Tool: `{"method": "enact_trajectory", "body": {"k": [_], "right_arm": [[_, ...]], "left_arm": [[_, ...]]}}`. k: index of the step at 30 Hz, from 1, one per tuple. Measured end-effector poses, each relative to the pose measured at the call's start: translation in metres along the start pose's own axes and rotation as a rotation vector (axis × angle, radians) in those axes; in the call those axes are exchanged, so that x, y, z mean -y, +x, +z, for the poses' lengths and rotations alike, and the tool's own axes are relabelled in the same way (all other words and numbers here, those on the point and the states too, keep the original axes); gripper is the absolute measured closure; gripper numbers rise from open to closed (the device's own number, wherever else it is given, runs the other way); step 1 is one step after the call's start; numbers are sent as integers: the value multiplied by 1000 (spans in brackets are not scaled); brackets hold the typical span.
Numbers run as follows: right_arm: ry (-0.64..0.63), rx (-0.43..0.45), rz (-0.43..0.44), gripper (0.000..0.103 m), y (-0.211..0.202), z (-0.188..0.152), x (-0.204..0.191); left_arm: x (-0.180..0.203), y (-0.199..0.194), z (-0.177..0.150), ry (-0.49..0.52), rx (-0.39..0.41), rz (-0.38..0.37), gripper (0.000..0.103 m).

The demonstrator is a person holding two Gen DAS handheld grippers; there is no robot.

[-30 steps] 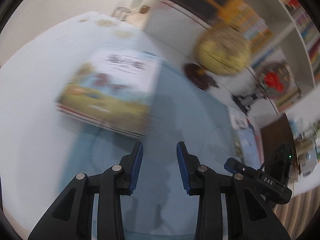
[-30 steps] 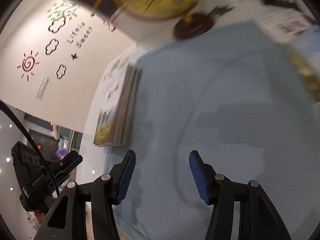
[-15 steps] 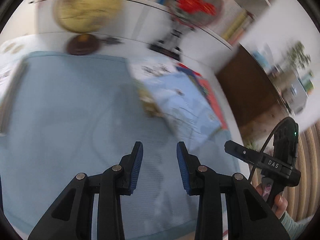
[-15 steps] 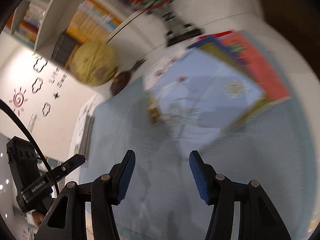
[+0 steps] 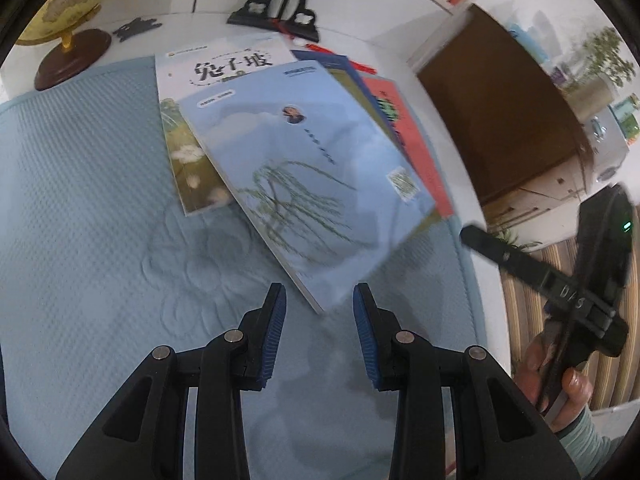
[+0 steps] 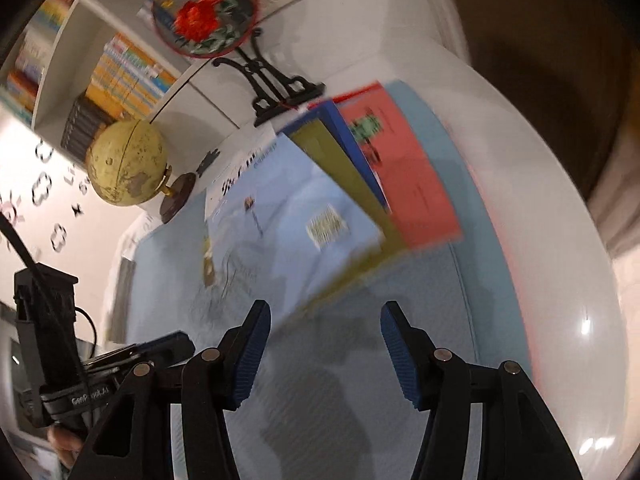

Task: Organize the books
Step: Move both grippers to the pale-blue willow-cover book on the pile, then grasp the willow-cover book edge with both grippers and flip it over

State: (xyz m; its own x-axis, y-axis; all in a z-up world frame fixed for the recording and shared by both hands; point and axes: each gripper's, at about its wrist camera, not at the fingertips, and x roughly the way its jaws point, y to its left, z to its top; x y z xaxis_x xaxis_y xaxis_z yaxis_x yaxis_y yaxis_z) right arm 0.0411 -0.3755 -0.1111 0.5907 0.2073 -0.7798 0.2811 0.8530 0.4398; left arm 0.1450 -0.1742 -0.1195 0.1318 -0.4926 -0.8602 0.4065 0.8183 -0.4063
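Blue-covered book [image 5: 304, 184] tops a fanned, overlapping pile on the quilted mat [image 5: 92, 208], its near corner just ahead of the left gripper [image 5: 319, 312], whose fingers stand apart on nothing. Beneath it show a white-titled book [image 5: 224, 64] and a red book [image 6: 404, 168] near the mat's right edge. Open mat spreads leftward. The right gripper [image 6: 325, 332] hangs over the pile's edge, fingers spread, empty. A globe [image 6: 126, 168] stands on the counter [image 6: 552, 240] beyond.

My left gripper [image 5: 319, 330] and right gripper [image 6: 325, 350] have black arms with silver screws and ribbed blue pads [image 5: 274, 336]. A black unit marked "DAS" with a green light and cable sits in my right hand [image 5: 560, 384], above a pale green sleeve [image 5: 580, 438].
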Motion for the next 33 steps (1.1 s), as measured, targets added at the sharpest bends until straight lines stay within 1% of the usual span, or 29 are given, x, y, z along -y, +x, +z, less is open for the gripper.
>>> {"method": "enact_trajectory", "body": {"k": [2, 5, 7, 9, 10, 12, 14, 17, 18, 22, 25, 26, 27, 31, 33], "right_arm": [[-51, 19, -28, 51, 15, 22, -12], [-102, 10, -40, 56, 40, 48, -22], [-144, -7, -74, 65, 59, 62, -28], [-171, -23, -121, 66, 77, 71, -29], [-172, -42, -125, 67, 86, 73, -27], [-167, -50, -133, 67, 91, 73, -24], [-161, -62, -114, 67, 89, 69, -23], [-162, -81, -100, 67, 80, 54, -20], [-165, -86, -94, 67, 76, 48, -20], [-136, -122, -56, 67, 59, 16, -16], [-148, -160, -62, 67, 52, -11, -16], [-164, -192, -58, 67, 53, -20, -14], [-168, -202, -35, 67, 51, -27, -10], [-95, -208, 17, 67, 43, -28, 9], [-67, -204, 56, 67, 48, -24, 17]], "left_arm": [[-6, 8, 8, -25, -3, 10, 71], [-14, 16, 18, -52, 5, 31, 71], [-19, 22, 24, -64, 7, 39, 71], [-22, 29, 29, -73, 4, 47, 71], [-23, 31, 30, -77, 2, 47, 71], [-26, 39, 32, -86, -11, 33, 71], [-25, 46, 31, -87, -18, 25, 71], [-24, 44, 26, -69, 3, 49, 71], [-24, 43, 23, -62, -2, 51, 71], [-21, 40, 4, -19, -36, 60, 71], [-15, 38, -10, 21, -49, 72, 71], [-12, 38, -15, 35, -51, 72, 71], [-11, 37, -18, 38, -54, 74, 71], [-8, 34, -27, 38, -48, 92, 71], [-7, 34, -29, 34, -46, 88, 71]]}}
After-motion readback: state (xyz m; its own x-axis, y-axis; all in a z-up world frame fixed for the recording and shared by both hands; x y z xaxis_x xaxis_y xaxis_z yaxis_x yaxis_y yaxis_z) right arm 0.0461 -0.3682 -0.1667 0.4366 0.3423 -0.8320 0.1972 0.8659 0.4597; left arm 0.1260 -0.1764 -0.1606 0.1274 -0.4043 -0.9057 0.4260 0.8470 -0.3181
